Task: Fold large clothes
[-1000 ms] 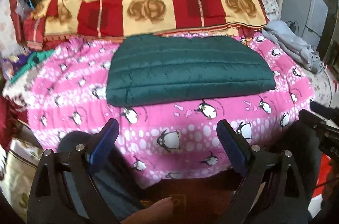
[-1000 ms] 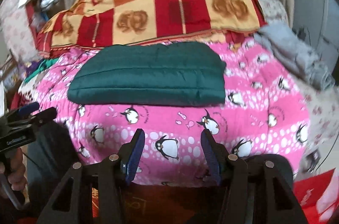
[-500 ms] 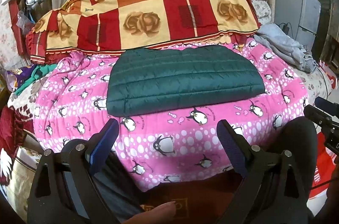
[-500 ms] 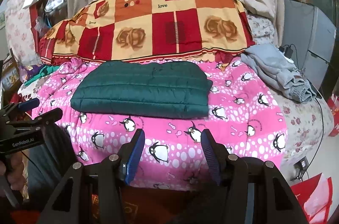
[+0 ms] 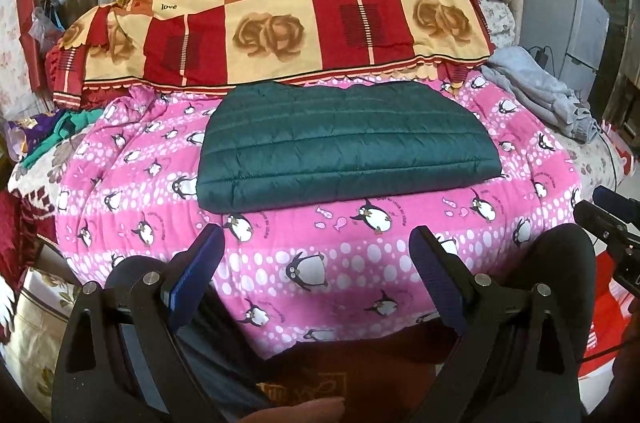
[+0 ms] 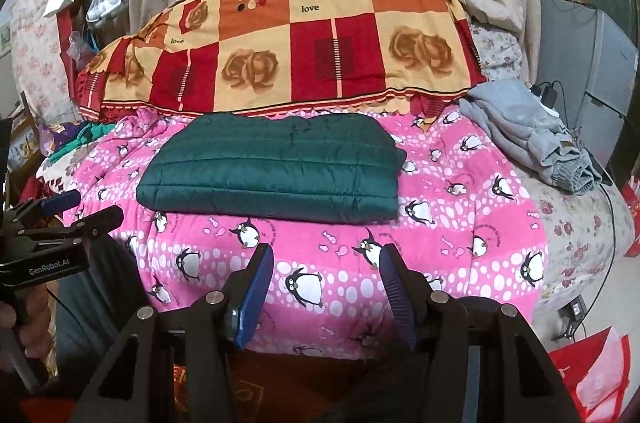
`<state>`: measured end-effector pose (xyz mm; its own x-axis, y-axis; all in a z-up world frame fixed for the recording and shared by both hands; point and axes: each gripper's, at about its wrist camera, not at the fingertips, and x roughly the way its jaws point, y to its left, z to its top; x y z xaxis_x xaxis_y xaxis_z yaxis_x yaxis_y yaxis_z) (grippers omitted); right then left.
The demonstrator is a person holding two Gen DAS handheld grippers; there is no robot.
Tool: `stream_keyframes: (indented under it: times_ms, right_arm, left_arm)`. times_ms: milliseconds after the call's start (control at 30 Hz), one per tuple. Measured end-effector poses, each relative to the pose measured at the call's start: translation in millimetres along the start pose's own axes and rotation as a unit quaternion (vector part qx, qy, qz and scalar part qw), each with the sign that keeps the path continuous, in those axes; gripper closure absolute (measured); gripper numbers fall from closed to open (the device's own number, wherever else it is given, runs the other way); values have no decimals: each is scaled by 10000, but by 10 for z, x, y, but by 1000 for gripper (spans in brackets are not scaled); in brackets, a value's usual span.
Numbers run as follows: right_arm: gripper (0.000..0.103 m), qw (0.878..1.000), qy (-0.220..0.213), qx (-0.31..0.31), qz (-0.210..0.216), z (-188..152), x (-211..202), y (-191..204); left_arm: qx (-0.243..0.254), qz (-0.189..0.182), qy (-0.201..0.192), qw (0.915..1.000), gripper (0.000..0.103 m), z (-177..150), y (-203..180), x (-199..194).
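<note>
Green jacket (image 5: 344, 147) lies folded into a flat rectangle on the pink blanket (image 5: 320, 243) just in front of the checked cover (image 5: 280, 19); my left claw (image 5: 316, 263) and right claw (image 6: 326, 283) both apart, empty, near me; folding looks finished.

A folded dark green quilted jacket (image 6: 276, 169) is laid flat on a pink penguin-print blanket (image 6: 460, 247), in front of a red and yellow rose-patterned cover (image 6: 288, 51). The right gripper (image 6: 326, 275) is held apart from it, jaws spread with nothing between, while the left gripper (image 6: 60, 223) is seen at the left edge.
</note>
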<state>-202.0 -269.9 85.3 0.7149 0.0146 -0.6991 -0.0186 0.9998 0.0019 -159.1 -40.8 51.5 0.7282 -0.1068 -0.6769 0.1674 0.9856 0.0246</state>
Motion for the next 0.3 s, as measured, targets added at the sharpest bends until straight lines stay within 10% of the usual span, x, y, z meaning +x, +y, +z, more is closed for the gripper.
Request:
stream_keyframes:
  times_ms: [300]
  right_arm:
    - [50, 10000, 33, -40, 45, 3, 13, 57]
  left_arm:
    - [-115, -39, -4, 9999, 10, -11, 42, 3]
